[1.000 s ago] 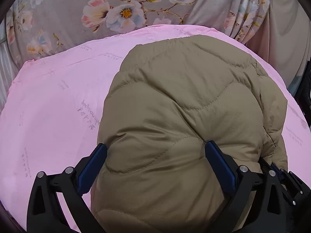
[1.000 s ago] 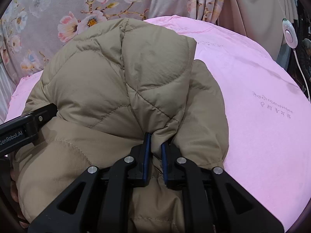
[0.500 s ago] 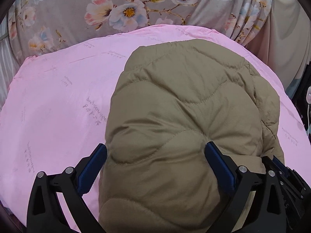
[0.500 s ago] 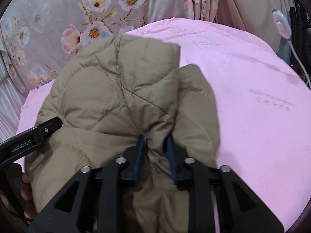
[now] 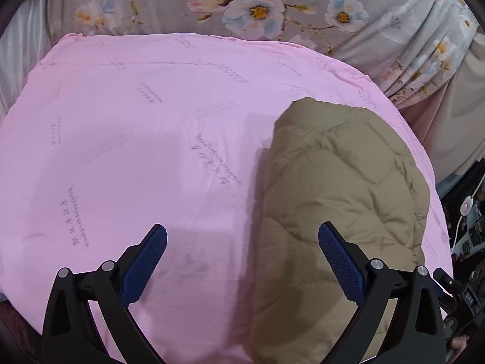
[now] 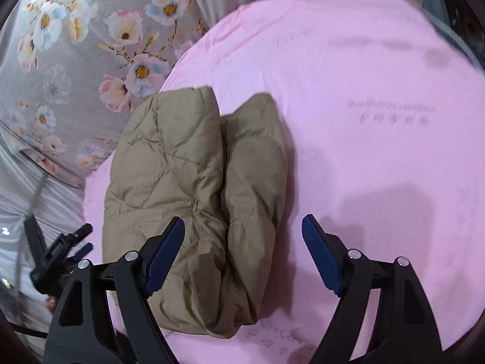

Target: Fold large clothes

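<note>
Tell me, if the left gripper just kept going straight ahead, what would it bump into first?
Probably the pink sheet. The left gripper has its jaws open over bare sheet, with the jacket off to its right side. Beyond lies the floral curtain, though depth is hard to judge.

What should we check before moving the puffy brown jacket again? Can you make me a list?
1. Left gripper jaws open, holding nothing: ok.
2. Right gripper jaws open, holding nothing: ok.
3. Jacket folded into a bundle: ok.
4. Jacket lying fully on the pink sheet: ok.
5. Fold edges even underneath: cannot tell.
6. Bundle will stay shut by itself: cannot tell.
</note>
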Tool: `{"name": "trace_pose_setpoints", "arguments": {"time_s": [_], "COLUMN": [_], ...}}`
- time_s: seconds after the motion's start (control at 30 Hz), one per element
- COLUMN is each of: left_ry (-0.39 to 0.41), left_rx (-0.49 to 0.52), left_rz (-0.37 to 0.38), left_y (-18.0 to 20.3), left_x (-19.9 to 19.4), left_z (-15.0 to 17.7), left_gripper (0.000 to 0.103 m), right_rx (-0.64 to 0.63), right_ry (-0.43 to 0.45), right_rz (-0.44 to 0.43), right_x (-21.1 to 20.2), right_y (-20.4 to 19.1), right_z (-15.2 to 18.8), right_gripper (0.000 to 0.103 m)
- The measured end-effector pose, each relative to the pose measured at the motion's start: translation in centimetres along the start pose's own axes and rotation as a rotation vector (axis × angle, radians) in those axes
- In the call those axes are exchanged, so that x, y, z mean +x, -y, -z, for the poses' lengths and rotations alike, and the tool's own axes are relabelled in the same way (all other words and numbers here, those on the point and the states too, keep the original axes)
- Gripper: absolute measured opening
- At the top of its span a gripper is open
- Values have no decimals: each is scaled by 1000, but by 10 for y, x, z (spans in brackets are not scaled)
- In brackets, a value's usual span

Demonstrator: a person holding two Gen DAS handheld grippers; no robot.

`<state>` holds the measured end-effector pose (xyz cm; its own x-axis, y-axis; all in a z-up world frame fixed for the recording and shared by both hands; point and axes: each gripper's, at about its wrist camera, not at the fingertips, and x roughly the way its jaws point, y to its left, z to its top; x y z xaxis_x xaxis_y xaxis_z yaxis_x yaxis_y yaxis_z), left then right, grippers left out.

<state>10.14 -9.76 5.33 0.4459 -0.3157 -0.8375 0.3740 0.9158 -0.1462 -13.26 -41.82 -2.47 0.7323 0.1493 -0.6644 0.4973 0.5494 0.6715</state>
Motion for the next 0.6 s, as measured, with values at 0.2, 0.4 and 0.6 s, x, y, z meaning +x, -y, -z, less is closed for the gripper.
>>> {"name": "trace_pose_setpoints", "arguments": {"time_s": [0.2, 0.4, 0.6], "left_ry": [-100, -240, -348], "left_rx": [-69, -131, -205], "left_rz": [72, 319, 519], "left_y": [-33, -30, -26], "left_x": [18, 53, 97], "left_z": [5, 4, -12], "left_gripper": [98, 98, 98], "right_rx": [49, 71, 91], "right_ry": [-97, -129, -136], "right_rz": [-93, -132, -174], "right_x": [33, 57, 67], "right_y": [0, -10, -10], "right_z": [5, 0, -5], "right_gripper": [81, 88, 91]}}
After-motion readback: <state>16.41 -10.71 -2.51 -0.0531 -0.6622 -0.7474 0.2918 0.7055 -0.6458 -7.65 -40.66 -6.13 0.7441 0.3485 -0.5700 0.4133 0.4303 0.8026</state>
